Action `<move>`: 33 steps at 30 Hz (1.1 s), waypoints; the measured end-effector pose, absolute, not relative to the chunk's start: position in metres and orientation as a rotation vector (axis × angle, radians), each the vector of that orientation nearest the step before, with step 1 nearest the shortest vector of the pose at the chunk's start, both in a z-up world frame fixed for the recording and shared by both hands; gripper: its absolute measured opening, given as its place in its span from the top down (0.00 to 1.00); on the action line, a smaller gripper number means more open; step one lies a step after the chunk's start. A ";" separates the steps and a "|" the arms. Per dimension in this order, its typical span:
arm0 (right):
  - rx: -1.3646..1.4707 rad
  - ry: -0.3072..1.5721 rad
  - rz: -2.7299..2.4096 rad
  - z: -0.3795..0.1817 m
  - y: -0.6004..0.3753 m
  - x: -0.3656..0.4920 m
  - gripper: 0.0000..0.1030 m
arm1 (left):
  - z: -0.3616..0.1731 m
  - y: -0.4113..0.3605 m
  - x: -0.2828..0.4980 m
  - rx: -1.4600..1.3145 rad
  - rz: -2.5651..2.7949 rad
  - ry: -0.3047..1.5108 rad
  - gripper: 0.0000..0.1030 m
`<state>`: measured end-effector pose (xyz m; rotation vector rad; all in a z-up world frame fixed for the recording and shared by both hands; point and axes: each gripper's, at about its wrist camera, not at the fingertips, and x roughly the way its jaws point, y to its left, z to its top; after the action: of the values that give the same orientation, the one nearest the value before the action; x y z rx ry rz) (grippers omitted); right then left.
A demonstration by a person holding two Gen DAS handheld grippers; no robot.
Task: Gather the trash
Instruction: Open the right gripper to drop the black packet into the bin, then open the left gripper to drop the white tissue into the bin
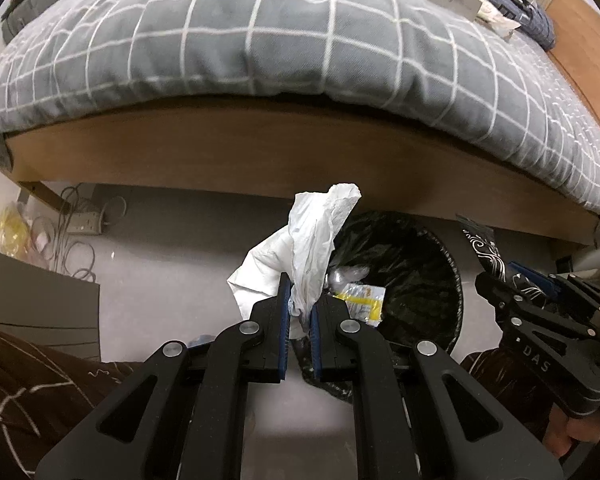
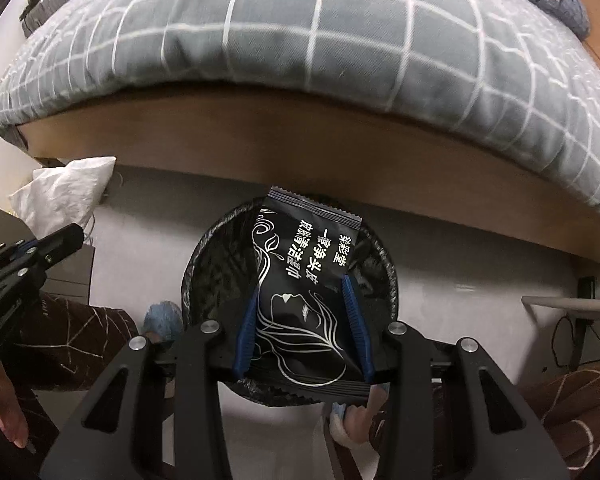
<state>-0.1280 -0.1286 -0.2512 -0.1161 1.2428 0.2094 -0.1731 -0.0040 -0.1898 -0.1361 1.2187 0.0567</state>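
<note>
My left tongs (image 1: 300,312) pinch a crumpled white tissue (image 1: 300,248) at frame centre, just left of the black-lined bin (image 1: 420,264). My right tongs (image 2: 304,320) clamp a black packet (image 2: 300,280) above that bin (image 2: 204,272), below the bed (image 2: 300,60).

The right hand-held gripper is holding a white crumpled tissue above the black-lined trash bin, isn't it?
Not quite: the right hand-held gripper holds a black printed sachet above the black-lined trash bin, as the right wrist view shows.
</note>
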 end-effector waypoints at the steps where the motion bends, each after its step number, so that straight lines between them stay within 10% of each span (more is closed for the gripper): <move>1: -0.121 1.251 0.211 -0.254 -0.126 -0.127 0.63 | -0.192 -0.003 -0.175 -0.135 0.058 1.223 0.92; 10: -0.164 1.295 0.216 -0.278 -0.116 -0.119 0.48 | -0.199 -0.002 -0.176 -0.134 0.056 1.249 0.92; 18: -0.138 1.247 0.154 -0.263 -0.129 -0.118 0.14 | -0.204 -0.010 -0.171 -0.118 0.045 1.265 0.92; 33: -0.044 1.081 0.001 -0.217 -0.209 -0.119 0.08 | -0.213 -0.063 -0.163 -0.070 -0.042 1.288 0.92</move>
<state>-0.1191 -0.2093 -0.2167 -0.0441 1.0809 0.0013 -0.1628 -0.0628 -0.2131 -0.0704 1.2875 -0.0419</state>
